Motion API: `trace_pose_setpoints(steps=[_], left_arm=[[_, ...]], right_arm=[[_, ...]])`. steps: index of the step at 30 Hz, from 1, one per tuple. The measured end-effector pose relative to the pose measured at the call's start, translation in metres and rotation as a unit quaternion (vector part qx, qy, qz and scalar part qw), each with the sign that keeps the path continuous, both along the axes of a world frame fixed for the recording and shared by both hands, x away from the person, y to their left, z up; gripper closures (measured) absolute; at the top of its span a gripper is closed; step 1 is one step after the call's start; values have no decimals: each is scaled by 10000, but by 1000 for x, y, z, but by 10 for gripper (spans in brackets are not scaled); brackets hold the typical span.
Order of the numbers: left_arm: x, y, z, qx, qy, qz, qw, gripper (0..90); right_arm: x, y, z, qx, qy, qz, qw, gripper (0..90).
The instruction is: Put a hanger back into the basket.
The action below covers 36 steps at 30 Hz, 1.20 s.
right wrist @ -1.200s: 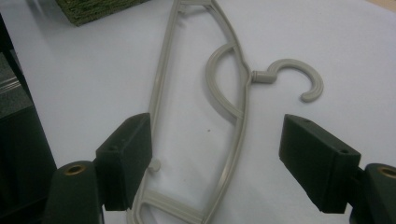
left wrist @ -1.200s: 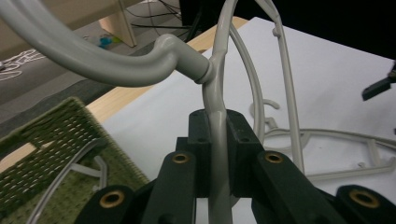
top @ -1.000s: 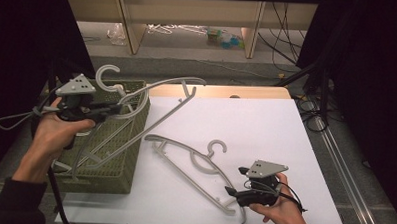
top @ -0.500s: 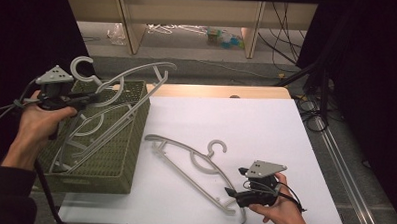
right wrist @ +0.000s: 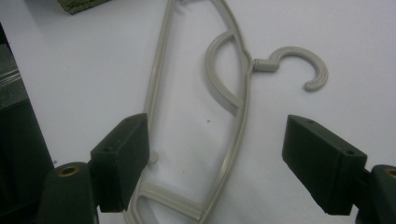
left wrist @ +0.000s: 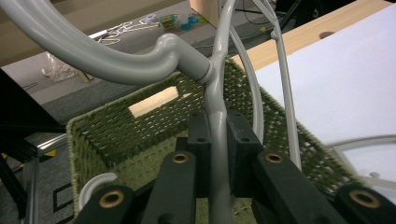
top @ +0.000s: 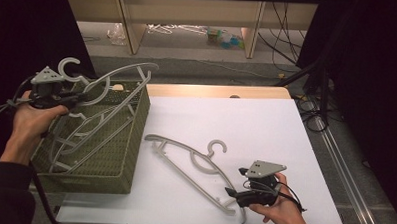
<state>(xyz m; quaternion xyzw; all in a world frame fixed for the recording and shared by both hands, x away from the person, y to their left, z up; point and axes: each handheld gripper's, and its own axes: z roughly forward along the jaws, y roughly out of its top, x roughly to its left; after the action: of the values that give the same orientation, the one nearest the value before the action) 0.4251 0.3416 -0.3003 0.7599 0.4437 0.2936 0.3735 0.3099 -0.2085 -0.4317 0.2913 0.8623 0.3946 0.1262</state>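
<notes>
Two grey plastic hangers matter here, and we have one of them in hand: the held hanger (top: 107, 84) hangs tilted over the far left part of the woven green basket (top: 109, 161), its hook past the basket's far left corner and its far shoulder up above the far rim. At least one more hanger (top: 80, 135) already lies slanted inside the basket. We judge the step to be loading hangers into the basket — this one is over it but not yet let go.

Our left gripper (top: 69, 98) is clenched on that hanger's thin stem just below the hook; in the left gripper view the pads (left wrist: 198, 140) press the grey bar from both sides, with the basket's weave behind.

For the next move we would lower and level the hanger so that its long bar clears the rim, then release. The far shoulder could catch on the weave or on the hanger underneath.

On the white table cover (top: 236, 118), the second hanger (top: 195, 159) lies flat, running from beside the basket's right wall toward the near right corner. Our right gripper (top: 233, 192) rests over its near end with jaws spread wide — in the right gripper view the hanger (right wrist: 233, 121) lies between the pads (right wrist: 123, 156), which grip nothing.
</notes>
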Motion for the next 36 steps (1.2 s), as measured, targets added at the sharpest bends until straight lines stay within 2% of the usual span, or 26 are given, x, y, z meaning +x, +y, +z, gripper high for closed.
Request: trace_pose_setpoints(steps=[3,4,9,11,13,14,16,17,20,28,31,36], left_arm=[[1,6,-6,-11,-33,104,9999,815],[2,9,-8,52,-11,82,10000,814],[3,18,-21,0,38,242,9997,814],[3,22,-24,44,58,290,9996,814],[3,25,-26,150,64,256,9995,814],[3,29,-26,331,129,164,9992,813],[2,30,-29,253,101,210,9994,814],[2,32,-29,355,141,169,9991,814],[1,35,-32,419,180,166,9988,813],[-1,41,-41,553,322,109,9979,813],[-1,40,-45,640,422,9,9971,811],[4,35,-49,704,542,19,9960,810]], right_arm=[[0,0,0,-3,4,5,10000,243],[0,0,0,0,6,12,10000,243],[0,0,-1,-26,-3,28,10000,243],[0,1,-1,-27,4,25,10000,243],[1,1,-1,-24,-17,50,10000,244],[1,1,-1,-23,-19,51,10000,243],[0,1,-1,-25,4,30,10000,244],[0,1,-1,-25,4,31,10000,244],[0,1,-2,-26,56,12,10000,244],[1,0,-2,-50,10,37,10000,245],[2,0,-2,-57,-2,44,10000,245],[1,1,-2,-47,51,35,10000,246]])
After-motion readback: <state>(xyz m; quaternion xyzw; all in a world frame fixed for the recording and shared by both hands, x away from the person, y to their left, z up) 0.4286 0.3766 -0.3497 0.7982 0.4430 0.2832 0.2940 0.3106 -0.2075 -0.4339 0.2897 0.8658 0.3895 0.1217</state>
